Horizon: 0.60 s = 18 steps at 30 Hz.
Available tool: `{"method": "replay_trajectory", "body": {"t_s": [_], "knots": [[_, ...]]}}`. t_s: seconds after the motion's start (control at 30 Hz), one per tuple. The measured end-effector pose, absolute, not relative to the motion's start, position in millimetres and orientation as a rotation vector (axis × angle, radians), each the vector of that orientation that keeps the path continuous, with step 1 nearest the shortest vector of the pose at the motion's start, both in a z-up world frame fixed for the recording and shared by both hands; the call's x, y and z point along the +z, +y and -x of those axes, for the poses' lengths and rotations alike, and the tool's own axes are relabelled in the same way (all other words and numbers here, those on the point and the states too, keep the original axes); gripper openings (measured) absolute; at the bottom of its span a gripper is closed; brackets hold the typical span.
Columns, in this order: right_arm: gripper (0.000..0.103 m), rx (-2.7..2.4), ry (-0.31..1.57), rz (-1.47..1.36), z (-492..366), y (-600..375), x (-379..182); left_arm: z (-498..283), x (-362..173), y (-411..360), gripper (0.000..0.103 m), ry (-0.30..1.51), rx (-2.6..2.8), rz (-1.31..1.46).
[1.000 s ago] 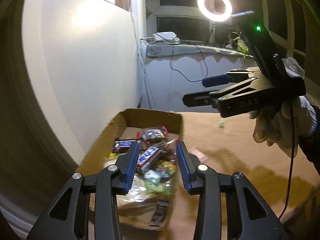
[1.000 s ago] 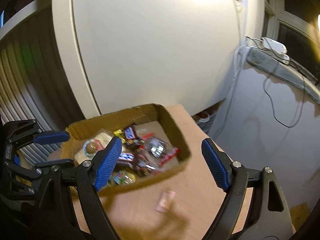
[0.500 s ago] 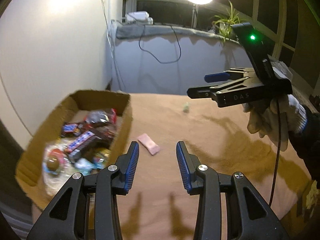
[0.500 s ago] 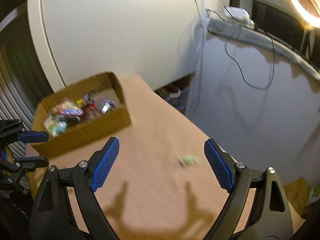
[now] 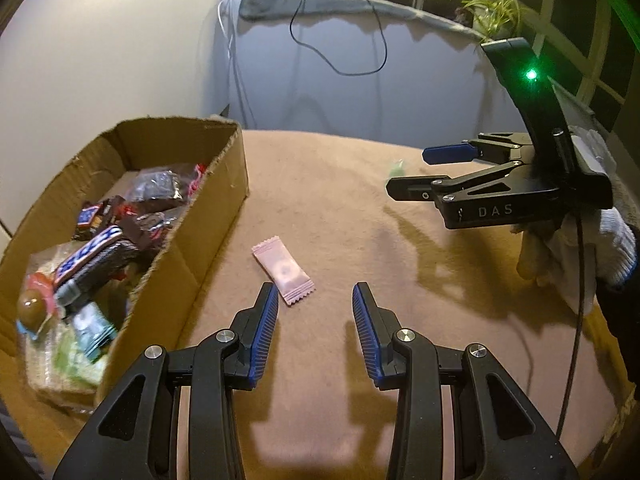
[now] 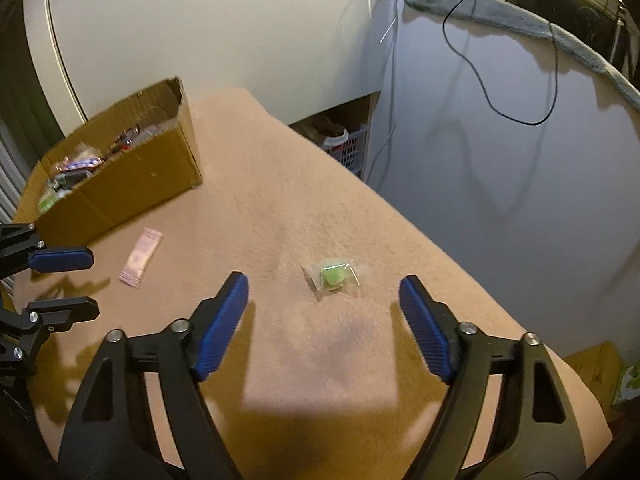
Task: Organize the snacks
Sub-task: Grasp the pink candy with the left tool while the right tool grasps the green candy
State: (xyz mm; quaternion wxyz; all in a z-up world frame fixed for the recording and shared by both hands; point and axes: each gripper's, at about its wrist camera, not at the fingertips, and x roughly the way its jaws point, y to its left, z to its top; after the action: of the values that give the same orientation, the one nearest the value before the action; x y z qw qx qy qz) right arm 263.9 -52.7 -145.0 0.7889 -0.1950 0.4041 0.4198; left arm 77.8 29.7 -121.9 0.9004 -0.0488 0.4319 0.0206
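Note:
A cardboard box [image 5: 218,216] full of wrapped snacks stands at the table's left; it also shows in the right wrist view [image 6: 132,184]. A pink sachet [image 5: 283,270] lies flat on the tan table just ahead of my open, empty left gripper [image 5: 315,304]; it shows in the right wrist view [image 6: 141,257] too. A small green candy in clear wrap [image 6: 334,276] lies just ahead of my open, empty right gripper [image 6: 323,298], between its fingers' line. The right gripper [image 5: 418,172] hovers at the right in the left wrist view, with the candy [image 5: 397,167] beyond it.
The table [image 6: 280,184] is covered in tan cloth and drops off at its far and right edges. A white wall panel [image 5: 100,48] stands behind the box. Cables [image 6: 500,80] hang over a grey cover behind the table. A basket [image 6: 348,146] sits on the floor.
Both grippers have swung away from the box toward the table's middle. The left now faces the pink sachet, the right has come close over the green candy. Both stay open.

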Motion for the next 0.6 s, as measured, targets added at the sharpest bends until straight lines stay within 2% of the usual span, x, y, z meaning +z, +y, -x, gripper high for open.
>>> {"method": "replay_trajectory", "body": {"t_s": [0.13,0.33,0.47,0.57,0.6], "knots": [[0.068,0.919,0.892,0.420,-270,-46,-154,-88,-130,31,0.037,0.914,0.074,0.098],[0.066,0.932,0.886,0.416,-274,-45,-157,-99,-139,35,0.037,0.940,0.099,0.103],[0.057,0.944,0.874,0.436,-271,-43,-158,-109,-142,30,0.037,0.944,0.103,0.085],[0.052,0.950,0.872,0.431,-272,-43,-158,-113,-143,25,0.034,0.941,0.097,0.064],[0.051,0.951,0.871,0.427,-272,-44,-157,-114,-143,23,0.030,0.941,0.091,0.059]]}}
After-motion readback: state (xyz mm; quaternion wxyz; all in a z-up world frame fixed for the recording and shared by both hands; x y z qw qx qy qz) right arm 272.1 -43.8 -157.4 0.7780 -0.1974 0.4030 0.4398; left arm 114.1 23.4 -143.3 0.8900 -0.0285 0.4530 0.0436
